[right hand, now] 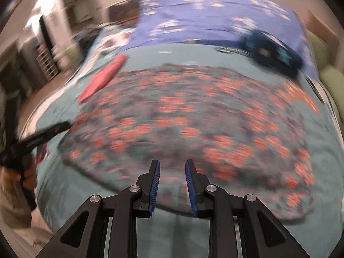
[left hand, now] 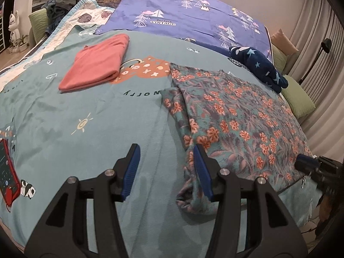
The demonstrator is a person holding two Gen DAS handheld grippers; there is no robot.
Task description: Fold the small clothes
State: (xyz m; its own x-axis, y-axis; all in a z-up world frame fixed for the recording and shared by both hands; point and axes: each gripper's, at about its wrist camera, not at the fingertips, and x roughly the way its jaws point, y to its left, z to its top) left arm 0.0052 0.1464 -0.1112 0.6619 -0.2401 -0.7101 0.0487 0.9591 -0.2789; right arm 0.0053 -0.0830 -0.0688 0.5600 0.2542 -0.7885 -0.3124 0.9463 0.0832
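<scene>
A big bed (left hand: 64, 111) holds a flowery cloth (left hand: 243, 116), spread flat on its right side. It looks soft, light and floppy, best picked up at a corner. The left hand-held gripper (left hand: 166, 172) is wide open, holding nothing. The right hand-held gripper (right hand: 172, 182) is partly open, empty too.

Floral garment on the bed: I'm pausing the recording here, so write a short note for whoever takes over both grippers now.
Left gripper: open, holding nothing, low over the bedspread at the near-left edge of the floral garment.
Right gripper: open, holding nothing, at the garment's near edge; that view is motion-blurred.
Done: the pink garment lies folded at far left.
Left: the floral garment is spread out, not yet folded, its near-left corner rumpled. The navy star-print item lies bunched at far right, apparently unfolded.
</scene>
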